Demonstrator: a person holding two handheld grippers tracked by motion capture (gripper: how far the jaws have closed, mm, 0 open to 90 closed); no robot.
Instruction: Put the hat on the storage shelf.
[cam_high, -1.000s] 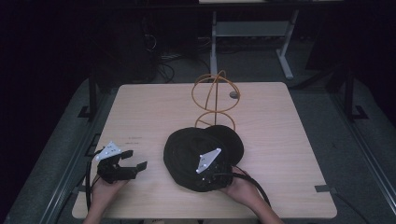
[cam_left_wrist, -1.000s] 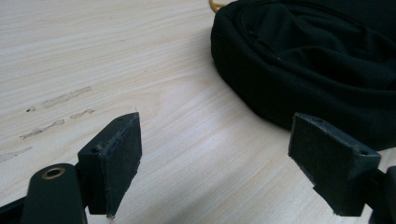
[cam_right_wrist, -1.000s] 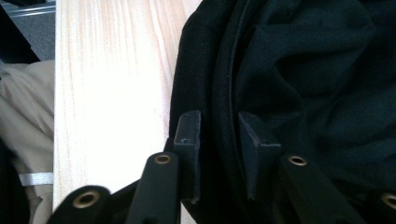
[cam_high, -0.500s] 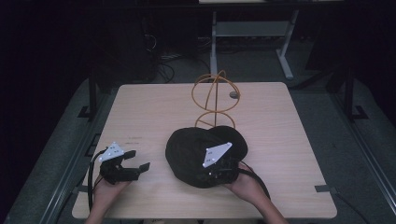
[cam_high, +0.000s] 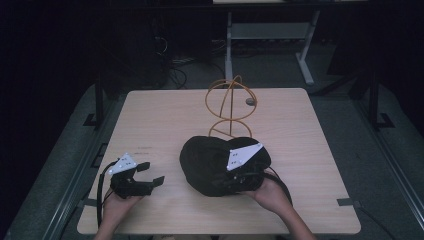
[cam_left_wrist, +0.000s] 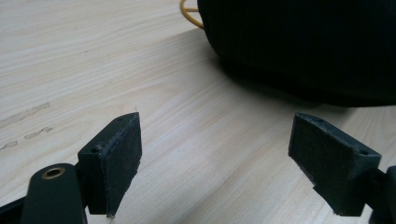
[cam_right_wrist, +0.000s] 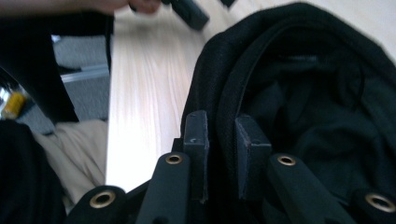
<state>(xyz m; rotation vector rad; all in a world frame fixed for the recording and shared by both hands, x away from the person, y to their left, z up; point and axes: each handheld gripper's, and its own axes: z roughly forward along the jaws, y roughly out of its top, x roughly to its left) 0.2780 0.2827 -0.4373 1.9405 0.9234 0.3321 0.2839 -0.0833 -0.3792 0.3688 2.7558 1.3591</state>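
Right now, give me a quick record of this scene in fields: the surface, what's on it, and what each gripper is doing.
surface: light wooden table
objects: black hat; orange wire stand, upright behind the hat
left gripper: jaws wide apart, empty, low over the table, left of the hat
right gripper: jaws closed on the hat's fabric edge
hat's state: lying on the table, inside visible in the right gripper view
stand's state: nothing on it

Pale wooden table (cam_high: 150, 115), grey carpet floor (cam_high: 380, 165), white desk legs (cam_high: 305, 55) behind; dim room
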